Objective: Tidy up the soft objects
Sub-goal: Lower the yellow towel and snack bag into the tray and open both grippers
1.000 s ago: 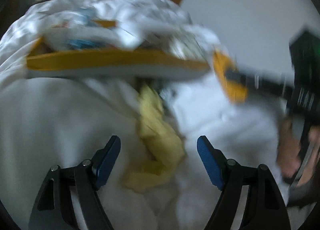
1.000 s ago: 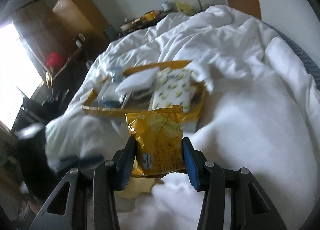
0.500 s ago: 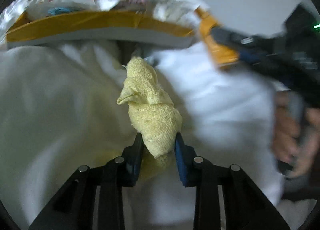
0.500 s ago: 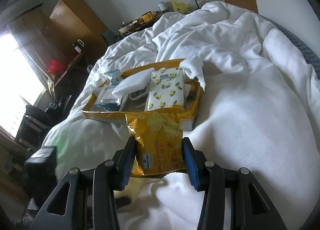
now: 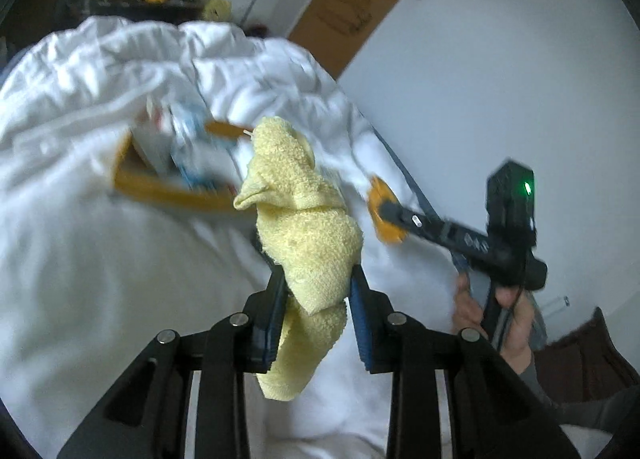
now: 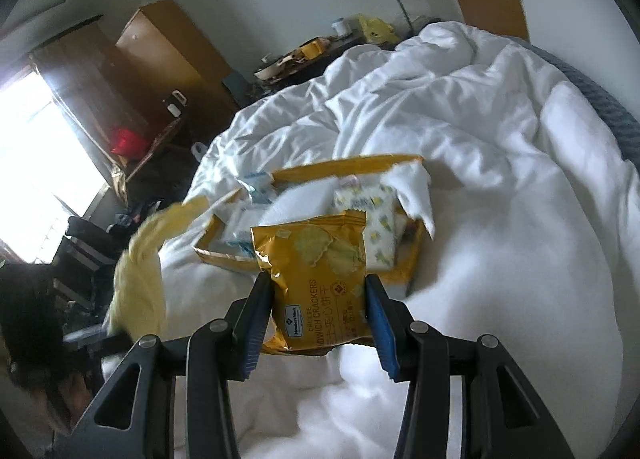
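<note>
My left gripper (image 5: 316, 279) is shut on a crumpled yellow towel (image 5: 304, 219) and holds it up above the white duvet; the towel also shows blurred at the left of the right wrist view (image 6: 140, 267). My right gripper (image 6: 318, 299) is shut on a gold packet of cheese sandwich crackers (image 6: 316, 275), held above the bed. It shows in the left wrist view (image 5: 386, 215) at the right. Beyond both lies a shallow yellow cardboard tray (image 6: 348, 165), (image 5: 160, 191) on the duvet, holding a lemon-print tissue pack (image 6: 376, 215) and several white and blue packets.
The rumpled white duvet (image 6: 500, 179) covers the whole bed. A wooden headboard (image 5: 360, 7) and white wall are on the right. A wooden wardrobe (image 6: 168, 51), a cluttered shelf and a bright window (image 6: 36, 179) lie to the far left.
My left gripper closed on the yellow towel lying on the duvet and lifted it clear of the bed. My right gripper kept its hold on the cracker packet and rose slightly.
</note>
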`<state>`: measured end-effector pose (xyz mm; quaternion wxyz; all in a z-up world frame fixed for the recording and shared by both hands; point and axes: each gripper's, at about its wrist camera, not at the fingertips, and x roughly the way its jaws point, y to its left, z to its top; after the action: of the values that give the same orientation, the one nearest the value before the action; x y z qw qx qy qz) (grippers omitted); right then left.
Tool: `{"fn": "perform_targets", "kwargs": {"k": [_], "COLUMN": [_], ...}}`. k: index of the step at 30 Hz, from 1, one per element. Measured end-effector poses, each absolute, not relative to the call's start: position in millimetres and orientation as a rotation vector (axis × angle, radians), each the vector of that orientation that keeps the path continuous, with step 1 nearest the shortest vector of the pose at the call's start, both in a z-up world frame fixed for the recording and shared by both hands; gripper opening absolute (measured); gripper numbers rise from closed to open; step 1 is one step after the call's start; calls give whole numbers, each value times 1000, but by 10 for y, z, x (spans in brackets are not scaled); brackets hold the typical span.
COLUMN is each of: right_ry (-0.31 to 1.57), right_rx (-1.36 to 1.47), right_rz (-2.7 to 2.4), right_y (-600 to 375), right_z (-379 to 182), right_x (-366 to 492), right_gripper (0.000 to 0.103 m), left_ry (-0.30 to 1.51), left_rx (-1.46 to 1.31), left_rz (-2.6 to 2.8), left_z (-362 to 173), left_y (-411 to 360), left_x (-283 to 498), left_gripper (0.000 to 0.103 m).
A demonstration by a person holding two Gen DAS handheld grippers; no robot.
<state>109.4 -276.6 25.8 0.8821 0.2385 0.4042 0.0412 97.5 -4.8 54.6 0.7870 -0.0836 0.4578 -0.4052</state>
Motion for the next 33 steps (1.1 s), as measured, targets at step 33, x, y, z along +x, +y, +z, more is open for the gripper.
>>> {"fn": "perform_targets", "kwargs": {"k": [33], "right_ry": [916], "right_rx": [357], "right_rz": [56], "right_y": [-2908], "right_z": [-76], "right_x": [2325], "right_gripper": [70], "left_ry": [1033], "left_rx": [-130], "left_rz": [-686], "left_z": [-229], "left_y": [-490], "left_x": [2369], "left_gripper": [70]}}
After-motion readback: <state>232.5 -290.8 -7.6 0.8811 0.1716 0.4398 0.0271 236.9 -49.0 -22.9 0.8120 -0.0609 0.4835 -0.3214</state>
